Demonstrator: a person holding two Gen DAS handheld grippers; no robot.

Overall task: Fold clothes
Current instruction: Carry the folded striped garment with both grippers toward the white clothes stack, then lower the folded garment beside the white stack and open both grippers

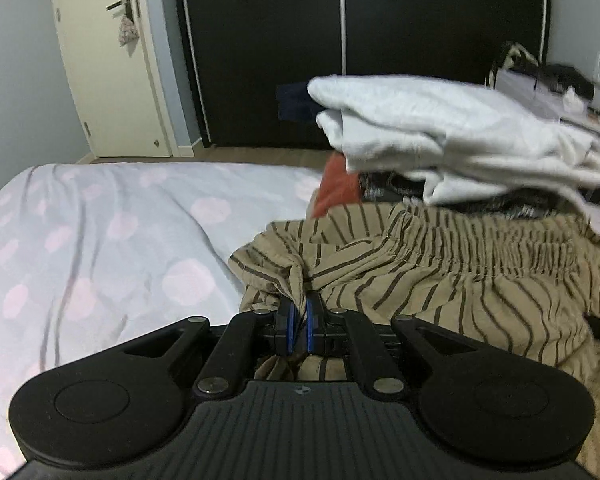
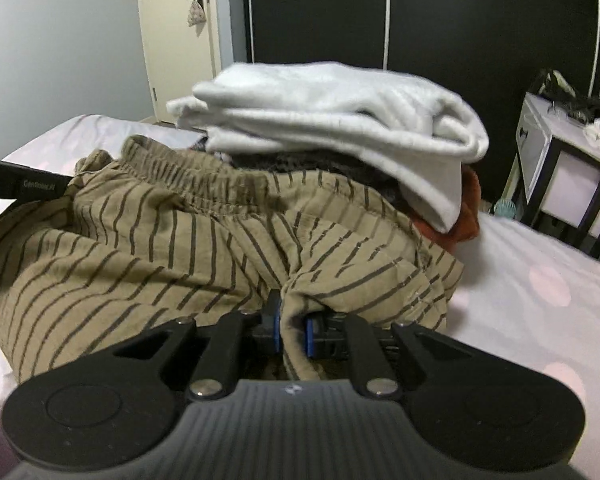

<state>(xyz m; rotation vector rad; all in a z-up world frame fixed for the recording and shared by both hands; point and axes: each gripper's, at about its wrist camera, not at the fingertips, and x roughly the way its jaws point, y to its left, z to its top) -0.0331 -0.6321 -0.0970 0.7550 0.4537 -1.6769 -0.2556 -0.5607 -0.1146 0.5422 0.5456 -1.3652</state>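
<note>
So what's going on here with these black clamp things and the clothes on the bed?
A person is folding laundry with two handheld grippers. The left gripper and the right gripper each pinch a bunch of the tan striped trousers, which lie crumpled on the bed. A pile of clothes topped by a folded white garment sits just behind.

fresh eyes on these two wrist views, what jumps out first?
The tan striped garment sprawled on the polka-dot bed sheet, pinched by both the left gripper and the right gripper. Behind it, a folded white garment tops a pile, with an orange-red piece underneath.
</note>
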